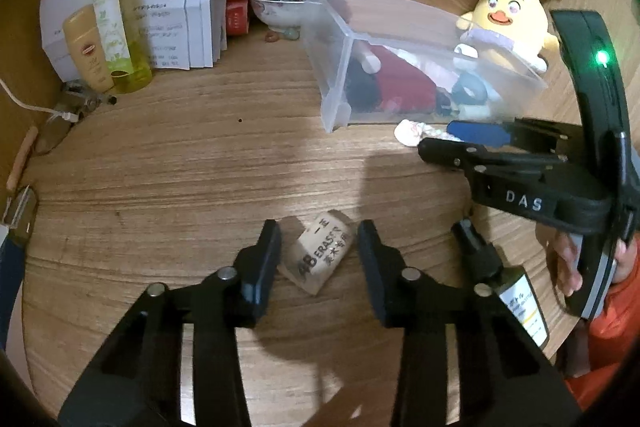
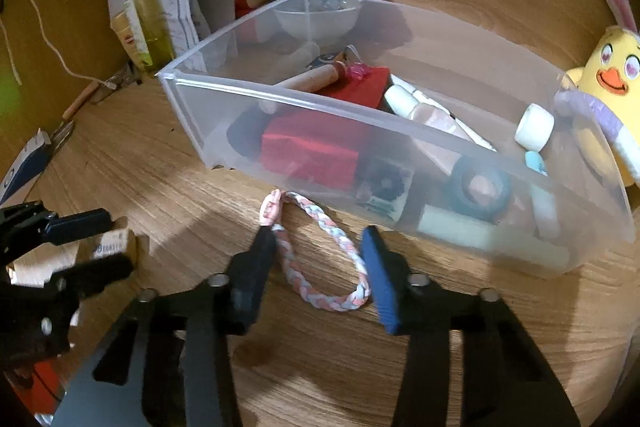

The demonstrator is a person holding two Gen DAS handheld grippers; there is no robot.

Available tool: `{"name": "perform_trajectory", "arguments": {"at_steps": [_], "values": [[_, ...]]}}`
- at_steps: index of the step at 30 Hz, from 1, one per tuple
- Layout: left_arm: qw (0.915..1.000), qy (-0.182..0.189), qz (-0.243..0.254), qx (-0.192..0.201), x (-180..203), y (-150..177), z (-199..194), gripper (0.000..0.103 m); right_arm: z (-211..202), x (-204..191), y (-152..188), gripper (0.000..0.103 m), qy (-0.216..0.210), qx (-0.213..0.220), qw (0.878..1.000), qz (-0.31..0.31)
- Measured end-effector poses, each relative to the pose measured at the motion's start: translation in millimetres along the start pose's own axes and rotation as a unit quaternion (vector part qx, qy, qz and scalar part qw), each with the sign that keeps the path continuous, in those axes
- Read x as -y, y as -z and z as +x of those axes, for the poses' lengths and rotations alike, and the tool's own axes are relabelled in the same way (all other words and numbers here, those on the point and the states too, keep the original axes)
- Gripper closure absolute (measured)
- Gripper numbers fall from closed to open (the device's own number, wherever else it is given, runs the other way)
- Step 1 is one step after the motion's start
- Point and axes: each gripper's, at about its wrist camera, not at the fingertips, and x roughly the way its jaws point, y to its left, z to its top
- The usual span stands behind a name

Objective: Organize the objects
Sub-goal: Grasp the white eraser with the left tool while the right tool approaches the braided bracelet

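A clear plastic bin (image 2: 400,147) holds several small items and stands on the wooden table; it also shows in the left wrist view (image 1: 340,67). My left gripper (image 1: 318,247) is open, its fingers either side of a paper-wrapped eraser (image 1: 320,257) lying on the table. My right gripper (image 2: 320,247) is open over a braided pink, white and blue bracelet (image 2: 320,267) that lies just in front of the bin. The right gripper also shows in the left wrist view (image 1: 452,137), next to the bracelet's end (image 1: 408,131).
A yellow chick plush with rabbit ears (image 1: 512,19) sits behind the bin. Bottles (image 1: 108,19), white boxes (image 1: 172,11), a bowl of stones (image 1: 276,7) and stacked papers crowd the back left. A small labelled bottle (image 1: 520,303) lies right of my left gripper.
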Motion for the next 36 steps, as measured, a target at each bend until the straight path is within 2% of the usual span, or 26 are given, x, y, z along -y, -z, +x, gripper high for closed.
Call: {"name": "perform_trajectory", "arguments": {"at_steps": [1, 3, 5, 12, 18, 24, 29, 31, 32, 33, 35, 36], "values": [[1.0000, 0.001, -0.005, 0.002, -0.6, 0.2, -0.2, 0.068, -0.7, -0.6, 0.1, 0.074, -0.002, 0.001, 1.000, -0.003], [0.9999, 0.000, -0.010, 0.004, -0.9, -0.2, -0.1, 0.071, -2.3, -0.8, 0.2, 0.087, -0.011, 0.000, 1.000, -0.004], [0.9999, 0.001, -0.016, 0.002, -1.7, -1.4, 0.2, 0.074, -3.7, -0.5, 0.1, 0.091, -0.018, -0.001, 1.000, -0.003], [0.9996, -0.006, -0.028, 0.006, -6.2, -5.8, -3.7, 0.078, -21.2, -1.8, 2.8, 0.093, -0.036, 0.020, 0.999, -0.001], [0.9989, -0.012, -0.027, 0.038, -7.0, -19.8, -22.5, 0.079, -45.2, -1.5, 5.9, 0.093, -0.043, 0.049, 0.998, 0.001], [0.9977, -0.001, -0.024, 0.063, -0.5, -31.6, -34.8, 0.079, -67.7, 6.3, 8.2, 0.093, -0.030, 0.073, 0.997, 0.006], [0.9968, 0.008, -0.020, 0.077, 7.8, -37.7, -39.1, 0.079, -72.3, 14.3, 8.7, 0.093, -0.034, 0.070, 0.997, 0.016], [0.9964, 0.012, -0.022, 0.081, 8.4, -39.5, -40.0, 0.079, -66.2, 9.5, 5.4, 0.091, -0.044, 0.054, 0.998, 0.011], [0.9963, 0.014, -0.023, 0.082, 7.7, -39.6, -40.2, 0.079, -61.9, 6.7, 3.3, 0.082, -0.047, 0.044, 0.998, 0.008], [0.9961, 0.015, -0.024, 0.083, 6.3, -40.2, -40.5, 0.079, -57.2, 2.5, 0.9, 0.069, -0.052, 0.035, 0.998, 0.003], [0.9958, 0.015, -0.027, 0.086, 3.1, -41.0, -41.7, 0.079, -48.8, -9.2, -2.7, 0.058, -0.056, 0.036, 0.998, -0.013], [0.9957, 0.015, -0.028, 0.087, 1.0, -41.3, -42.3, 0.079, -43.4, -15.2, -5.3, 0.058, -0.052, 0.033, 0.998, -0.023]]}}
